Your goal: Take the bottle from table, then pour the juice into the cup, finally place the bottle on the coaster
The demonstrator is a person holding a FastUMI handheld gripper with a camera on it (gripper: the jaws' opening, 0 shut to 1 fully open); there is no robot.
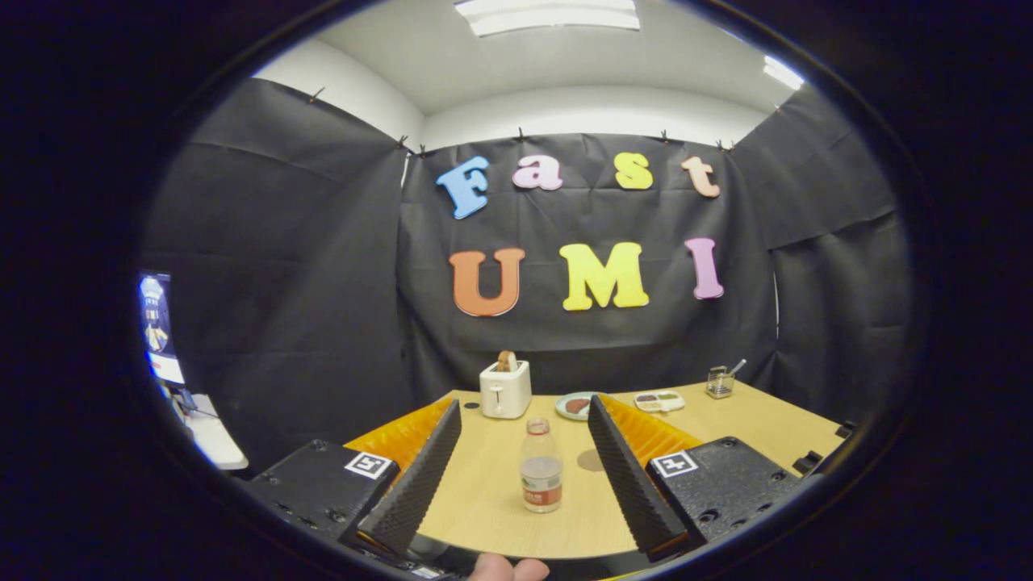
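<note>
A small clear bottle (541, 466) with a red cap, a red label and some juice in it stands upright on the wooden table (484, 500). It is between my two fingers in the view but a little ahead of them, untouched. My gripper (524, 413) is open, its fingers spread wide on either side of the bottle. A round brown coaster (591, 460) lies flat on the table just right of the bottle, beside the right finger. A small glass cup (719, 382) with a stick in it stands far back on the right.
A white toaster (505, 388) with bread in it stands at the back of the table. A plate with food (576, 405) and a white divided tray (659, 400) lie to its right. A fingertip of a hand (508, 570) shows below the table's near edge. A screen (157, 327) stands off to the left.
</note>
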